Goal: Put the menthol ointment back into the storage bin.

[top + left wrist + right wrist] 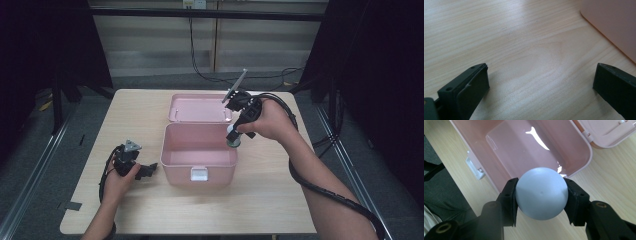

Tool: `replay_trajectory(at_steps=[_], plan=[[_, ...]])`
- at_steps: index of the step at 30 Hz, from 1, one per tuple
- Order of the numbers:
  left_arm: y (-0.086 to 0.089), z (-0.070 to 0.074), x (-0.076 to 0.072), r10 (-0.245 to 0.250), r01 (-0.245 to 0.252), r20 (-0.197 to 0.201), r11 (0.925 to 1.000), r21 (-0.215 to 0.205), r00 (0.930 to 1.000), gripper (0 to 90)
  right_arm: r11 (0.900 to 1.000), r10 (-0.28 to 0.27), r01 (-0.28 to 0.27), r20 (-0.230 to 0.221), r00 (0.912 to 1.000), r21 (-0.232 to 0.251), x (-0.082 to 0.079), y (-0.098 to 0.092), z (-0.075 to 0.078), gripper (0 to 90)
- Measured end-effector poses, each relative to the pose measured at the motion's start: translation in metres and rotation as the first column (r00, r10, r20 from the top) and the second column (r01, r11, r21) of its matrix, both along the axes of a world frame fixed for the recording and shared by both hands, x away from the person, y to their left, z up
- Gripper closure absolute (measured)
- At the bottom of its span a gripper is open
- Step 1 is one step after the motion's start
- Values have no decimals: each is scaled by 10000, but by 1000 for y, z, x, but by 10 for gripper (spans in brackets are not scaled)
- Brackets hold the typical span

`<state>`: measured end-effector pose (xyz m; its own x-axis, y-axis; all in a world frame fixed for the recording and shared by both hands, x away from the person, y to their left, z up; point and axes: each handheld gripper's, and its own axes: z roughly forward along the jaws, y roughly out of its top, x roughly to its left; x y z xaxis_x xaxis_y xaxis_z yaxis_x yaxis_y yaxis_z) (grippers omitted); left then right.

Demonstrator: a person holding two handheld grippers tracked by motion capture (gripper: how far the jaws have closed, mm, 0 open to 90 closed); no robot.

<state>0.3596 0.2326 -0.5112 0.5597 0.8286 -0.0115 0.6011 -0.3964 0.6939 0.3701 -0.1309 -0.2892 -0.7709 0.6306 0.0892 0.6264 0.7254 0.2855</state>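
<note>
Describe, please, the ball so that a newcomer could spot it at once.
Find the open pink box mid-table; at its right rim hangs the right gripper. Clamped between its black jaws is the ball: pale grey-blue, smooth and matte, the one round thing here.

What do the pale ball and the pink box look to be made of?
Pale grey-blue round ball: probably matte plastic or foam, since it shows an even, dull surface with no glare. Pink lidded box: likely glossy moulded plastic, with bright reflections on its inner floor and rounded corners.

Light wooden table (150, 107) on grey floor (30, 150); pale panelled wall (150, 45) behind.
</note>
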Motion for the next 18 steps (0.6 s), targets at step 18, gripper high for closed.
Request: replay_trajectory(at_steps=[18], plan=[[0,0,0,-2,2,-1,10000,1,10000,0,9996,13,-16,-129,9999,-287,15,25,-14,505]])
